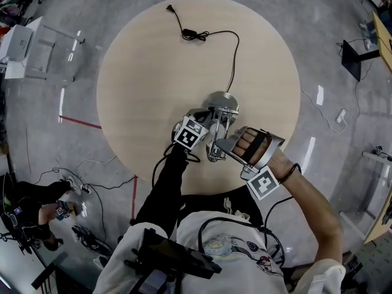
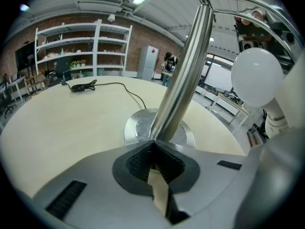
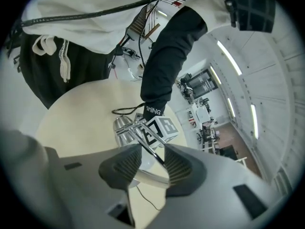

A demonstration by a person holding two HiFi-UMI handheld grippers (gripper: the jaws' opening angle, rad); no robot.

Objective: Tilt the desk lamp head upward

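Observation:
The chrome desk lamp stands on the round table (image 1: 141, 72), its base (image 1: 223, 101) near the front middle. My left gripper (image 1: 208, 121) is shut on the lamp's slanted stem (image 2: 183, 70); the pads (image 2: 138, 163) clamp it just above the base (image 2: 138, 128). The white bulb (image 2: 257, 78) hangs at the right of the left gripper view. My right gripper (image 1: 222, 147) is at the lamp head (image 1: 213, 155), jaws wide apart. A thin wire of the head (image 3: 150, 149) and its chrome rim (image 3: 150, 177) lie between the pads (image 3: 181, 168) of my right gripper (image 3: 147, 163).
The lamp's black cord runs back across the table to a plug and adapter (image 1: 193, 34). A clear plastic box (image 1: 49, 51) and loose cables (image 1: 79, 185) sit on the floor at the left. The table's front edge is close under both grippers.

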